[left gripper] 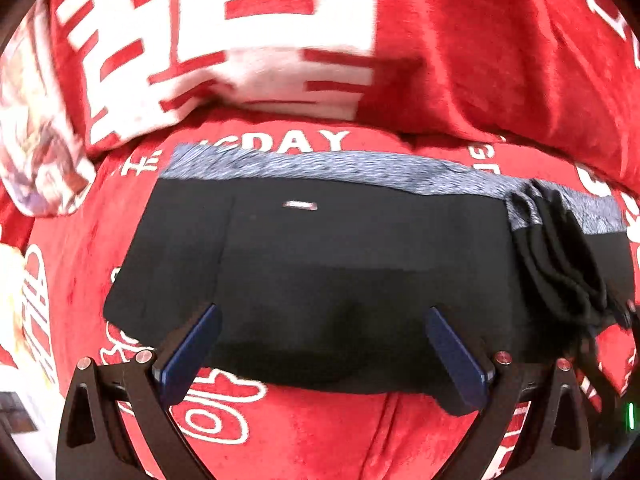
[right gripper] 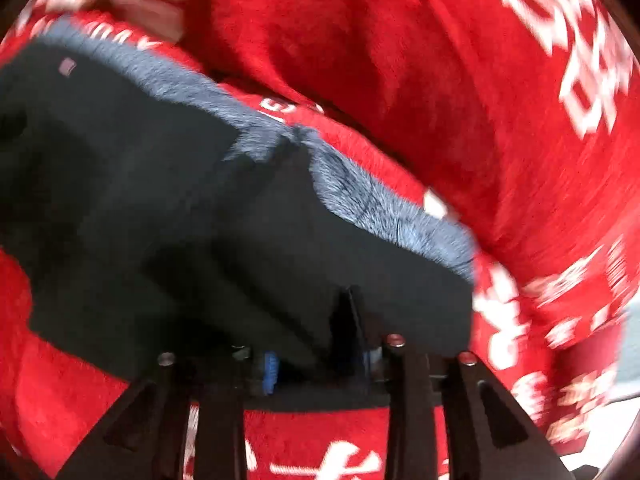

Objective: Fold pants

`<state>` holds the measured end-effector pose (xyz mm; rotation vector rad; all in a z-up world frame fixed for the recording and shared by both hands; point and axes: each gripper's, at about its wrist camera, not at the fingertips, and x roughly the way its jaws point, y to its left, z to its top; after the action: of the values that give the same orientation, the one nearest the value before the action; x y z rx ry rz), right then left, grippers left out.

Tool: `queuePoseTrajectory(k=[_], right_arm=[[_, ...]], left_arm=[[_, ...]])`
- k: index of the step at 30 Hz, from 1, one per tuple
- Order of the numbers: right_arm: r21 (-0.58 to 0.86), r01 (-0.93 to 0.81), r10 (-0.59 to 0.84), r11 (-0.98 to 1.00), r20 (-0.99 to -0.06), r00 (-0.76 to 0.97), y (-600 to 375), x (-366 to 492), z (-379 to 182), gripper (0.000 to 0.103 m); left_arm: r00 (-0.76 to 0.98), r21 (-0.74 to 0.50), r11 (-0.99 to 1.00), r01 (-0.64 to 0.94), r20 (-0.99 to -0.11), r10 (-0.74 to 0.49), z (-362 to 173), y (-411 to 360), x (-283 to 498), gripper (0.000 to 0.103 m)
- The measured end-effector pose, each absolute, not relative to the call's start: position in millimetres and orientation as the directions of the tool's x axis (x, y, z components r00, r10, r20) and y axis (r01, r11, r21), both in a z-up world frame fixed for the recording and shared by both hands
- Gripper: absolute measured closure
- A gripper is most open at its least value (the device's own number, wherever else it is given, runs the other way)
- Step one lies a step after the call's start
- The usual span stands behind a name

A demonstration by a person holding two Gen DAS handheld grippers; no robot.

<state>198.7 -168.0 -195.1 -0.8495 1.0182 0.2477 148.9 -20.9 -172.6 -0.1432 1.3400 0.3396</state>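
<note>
Black pants (left gripper: pixel 340 264) with a grey fleece lining (left gripper: pixel 360 166) lie folded into a wide block on a red blanket. My left gripper (left gripper: pixel 320 356) is open, its blue fingers (left gripper: pixel 192 356) spread just above the near edge of the pants, holding nothing. In the right wrist view the pants (right gripper: pixel 160 200) fill the left and middle. My right gripper (right gripper: pixel 316 356) is shut on the near edge of the black cloth, which covers its fingertips. In the left wrist view a bunched black part (left gripper: pixel 560 248) lies at the right end of the pants.
The red blanket (left gripper: pixel 480 60) with white lettering covers the whole surface and rises in a thick fold behind the pants. A patterned pale cloth (left gripper: pixel 36 140) lies at the far left. A pale surface edge (right gripper: pixel 632 340) shows at the right.
</note>
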Motion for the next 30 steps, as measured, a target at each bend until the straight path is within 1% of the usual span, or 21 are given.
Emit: queuePoseTrajectory(k=[2,3,5,6,7,8,10,12,14,16,17,18,19,20,21,23,26,28,29,30], right_arm=[[-0.47,-0.587,-0.119,0.659,-0.836,0.536,-160.8,178.2,-175.3,0.06],[-0.419,-0.611,-0.066,0.672,-0.855,0.514,-163.0,169.3,-162.8,0.057],[-0.256,-0.621,0.051,0.741,-0.901,0.431,-176.4,165.8,-141.8,0.056],[-0.125,-0.579,0.124,0.806,-0.92,0.371,-195.3,173.3,-133.7,0.056],[-0.007,-0.516,0.189,0.857,-0.927,0.325,-214.0,182.5,-130.3,0.056],[0.166,-0.391,0.286,0.905,-0.919,0.271,-245.6,198.8,-130.2,0.056],[0.382,-0.174,0.413,0.908,-0.888,0.204,-291.4,218.7,-144.9,0.055],[0.537,0.071,0.522,0.841,-0.839,0.154,-336.9,234.5,-170.6,0.055],[0.617,0.203,0.595,0.76,-0.787,0.164,-361.8,243.4,-186.0,0.055],[0.653,0.285,0.626,0.702,-0.756,0.191,-379.9,244.9,-198.4,0.056],[0.66,0.316,0.633,0.681,-0.748,0.198,-384.7,246.0,-202.9,0.056],[0.671,0.348,0.644,0.655,-0.736,0.207,-387.6,245.9,-207.9,0.056],[0.678,0.378,0.655,0.63,-0.726,0.211,-390.1,246.7,-214.1,0.056],[0.683,0.412,0.664,0.603,-0.716,0.215,-392.6,248.7,-219.2,0.078],[0.685,0.442,0.668,0.579,-0.709,0.223,-395.0,248.6,-224.0,0.098],[0.679,0.469,0.673,0.564,-0.708,0.215,-397.6,248.2,-229.4,0.099],[0.664,0.392,0.655,0.637,-0.734,0.179,-389.0,246.0,-220.2,0.099],[0.653,0.368,0.65,0.662,-0.745,0.15,-386.9,242.2,-220.4,0.099],[0.654,0.354,0.651,0.669,-0.745,0.145,-386.8,241.8,-219.8,0.099],[0.654,0.339,0.649,0.676,-0.747,0.144,-387.6,243.6,-218.2,0.098]], left_arm=[[0.178,0.071,0.942,-0.328,-0.975,0.135,-173.3,-18.2,152.9,0.0],[0.18,0.054,0.945,-0.322,-0.977,0.117,-172.3,-20.3,155.3,0.0],[0.194,-0.002,0.956,-0.294,-0.979,0.058,-172.9,-33.1,162.5,0.0],[0.198,-0.034,0.96,-0.277,-0.98,0.023,-174.0,-41.5,165.9,0.0],[0.203,-0.07,0.964,-0.255,-0.979,-0.018,-173.7,-52.3,170.7,0.0],[0.207,-0.11,0.968,-0.227,-0.976,-0.062,-174.9,-65.5,177.7,0.0],[0.216,-0.17,0.971,-0.171,-0.967,-0.131,-177.7,-91.1,190.7,0.0],[0.217,-0.182,0.976,-0.116,-0.964,-0.154,-182.4,-119.4,205.4,0.0],[0.202,-0.192,0.978,-0.081,-0.964,-0.173,-191.0,-141.8,219.3,0.0],[0.181,-0.21,0.975,-0.078,-0.964,-0.193,-200.4,-154.6,229.6,0.0],[0.167,-0.211,0.974,-0.078,-0.966,-0.196,-206.3,-159.6,234.2,0.011],[0.147,-0.2,0.977,-0.078,-0.971,-0.187,-213.1,-163.3,237.7,0.028],[0.114,-0.192,0.978,-0.077,-0.977,-0.183,-221.0,-166.7,240.1,0.037],[0.077,-0.204,0.975,-0.083,-0.977,-0.198,-230.7,-169.3,242.2,0.052],[0.059,-0.21,0.974,-0.089,-0.977,-0.205,-236.5,-170.6,242.0,0.054],[0.085,-0.167,0.984,-0.069,-0.983,-0.161,-232.7,-177.1,234.1,0.054],[0.104,-0.093,0.996,0.001,-0.99,-0.093,-227.8,-188.7,213.6,0.054],[0.121,-0.068,0.998,0.003,-0.99,-0.068,-220.7,-190.8,202.5,0.053],[0.129,-0.058,0.998,0.0,-0.99,-0.057,-216.7,-190.7,199.6,0.047],[0.136,-0.039,0.999,-0.004,-0.99,-0.038,-212.4,-190.4,198.0,0.031]])
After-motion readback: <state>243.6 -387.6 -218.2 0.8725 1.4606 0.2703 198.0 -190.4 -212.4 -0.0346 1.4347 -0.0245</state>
